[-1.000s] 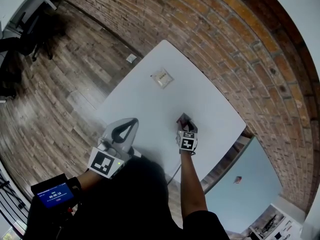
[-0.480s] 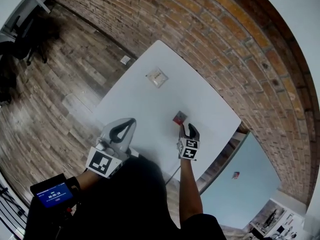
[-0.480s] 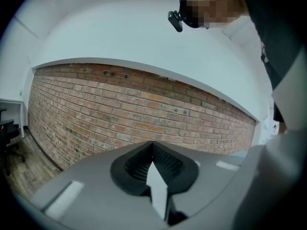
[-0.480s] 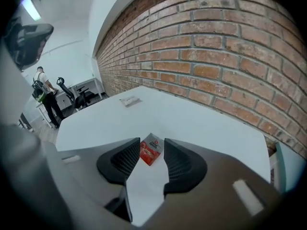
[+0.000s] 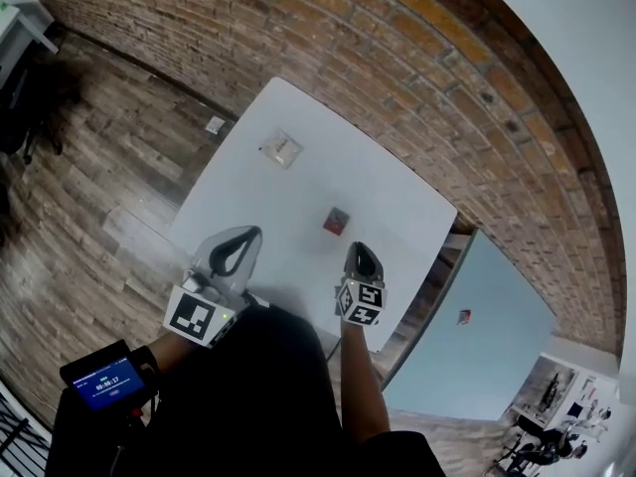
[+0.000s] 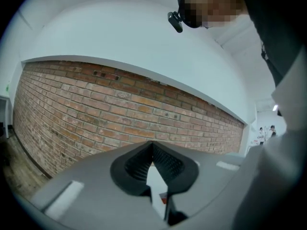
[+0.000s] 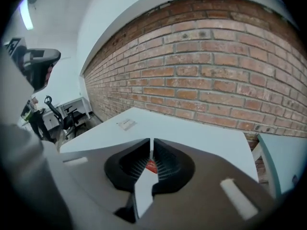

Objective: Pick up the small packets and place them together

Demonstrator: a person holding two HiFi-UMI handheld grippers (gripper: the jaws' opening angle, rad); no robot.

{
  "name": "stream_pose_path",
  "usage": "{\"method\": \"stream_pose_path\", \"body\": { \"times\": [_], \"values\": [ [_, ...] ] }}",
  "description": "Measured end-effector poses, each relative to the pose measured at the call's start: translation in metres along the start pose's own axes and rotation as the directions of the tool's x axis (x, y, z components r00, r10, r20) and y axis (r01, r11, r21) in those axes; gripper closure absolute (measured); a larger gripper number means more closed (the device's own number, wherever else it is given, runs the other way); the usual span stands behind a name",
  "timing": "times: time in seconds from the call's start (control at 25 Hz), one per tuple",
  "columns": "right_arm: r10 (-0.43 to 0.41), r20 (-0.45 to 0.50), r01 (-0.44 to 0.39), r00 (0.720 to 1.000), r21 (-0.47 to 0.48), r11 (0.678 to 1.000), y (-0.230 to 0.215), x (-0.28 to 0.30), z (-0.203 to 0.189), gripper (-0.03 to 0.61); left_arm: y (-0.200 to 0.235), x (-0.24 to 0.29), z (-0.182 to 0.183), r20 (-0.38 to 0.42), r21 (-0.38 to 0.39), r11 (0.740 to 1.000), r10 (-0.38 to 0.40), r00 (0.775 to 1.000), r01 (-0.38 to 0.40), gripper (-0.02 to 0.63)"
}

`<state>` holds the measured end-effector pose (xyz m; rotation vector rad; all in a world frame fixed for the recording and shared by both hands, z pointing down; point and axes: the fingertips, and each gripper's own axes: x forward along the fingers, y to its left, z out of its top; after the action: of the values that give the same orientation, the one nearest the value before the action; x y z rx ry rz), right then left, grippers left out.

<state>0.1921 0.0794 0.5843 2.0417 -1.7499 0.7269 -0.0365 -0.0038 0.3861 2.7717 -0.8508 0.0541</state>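
On the white table (image 5: 298,256) a small red packet (image 5: 336,221) lies near the middle, and a pale packet (image 5: 282,148) lies apart from it toward the far left corner. My right gripper (image 5: 360,248) hangs above the table's near edge, just short of the red packet; its jaws have just been closing and stand shut with nothing between them. Past its tips (image 7: 150,140) the red packet (image 7: 150,166) and the pale packet (image 7: 126,123) show. My left gripper (image 5: 241,235) is shut and empty over the near left edge. In the left gripper view its tips (image 6: 152,145) meet, with a sliver of red packet (image 6: 164,199) below.
A brick wall (image 5: 417,78) runs behind the table's far and right sides. Wooden floor (image 5: 89,167) lies to the left, with a small white plate (image 5: 215,124) on it. A pale blue panel (image 5: 467,336) stands at the right. Office chairs (image 7: 72,116) stand far left.
The right gripper let go of the red packet, which stays on the table, then rose and drew back toward me while its jaws closed. The left gripper kept its place.
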Motion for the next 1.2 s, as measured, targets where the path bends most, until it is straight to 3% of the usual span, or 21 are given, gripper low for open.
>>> {"method": "stream_pose_path", "body": {
  "times": [0.04, 0.52, 0.64, 0.84, 1.2],
  "values": [
    [-0.011, 0.03, 0.011, 0.999, 0.006, 1.0, 0.001, -0.007, 0.006, 0.575, -0.001, 0.001, 0.0, 0.001, -0.004, 1.0, -0.013, 1.0, 0.013, 0.614],
    [0.027, 0.188, -0.028, 0.982, -0.001, 1.0, 0.069, -0.045, 0.037, 0.575, 0.019, -0.005, 0.004, 0.013, 0.018, 0.998, -0.068, 0.998, 0.067, 0.614],
    [0.074, 0.198, -0.078, 0.977, 0.012, 0.997, 0.094, -0.046, 0.045, 0.575, 0.029, -0.006, 0.003, 0.008, 0.021, 0.996, -0.082, 0.997, 0.082, 0.614],
    [0.081, 0.2, -0.084, 0.976, 0.007, 0.996, 0.117, -0.058, 0.048, 0.575, 0.035, -0.01, -0.003, -0.002, -0.029, 0.995, -0.098, 0.995, 0.098, 0.614],
    [0.141, 0.163, -0.135, 0.976, -0.046, 0.99, 0.126, -0.064, 0.049, 0.575, 0.054, -0.015, 0.002, 0.053, -0.084, 0.996, -0.027, 0.998, 0.032, 0.614]
  ]
}}
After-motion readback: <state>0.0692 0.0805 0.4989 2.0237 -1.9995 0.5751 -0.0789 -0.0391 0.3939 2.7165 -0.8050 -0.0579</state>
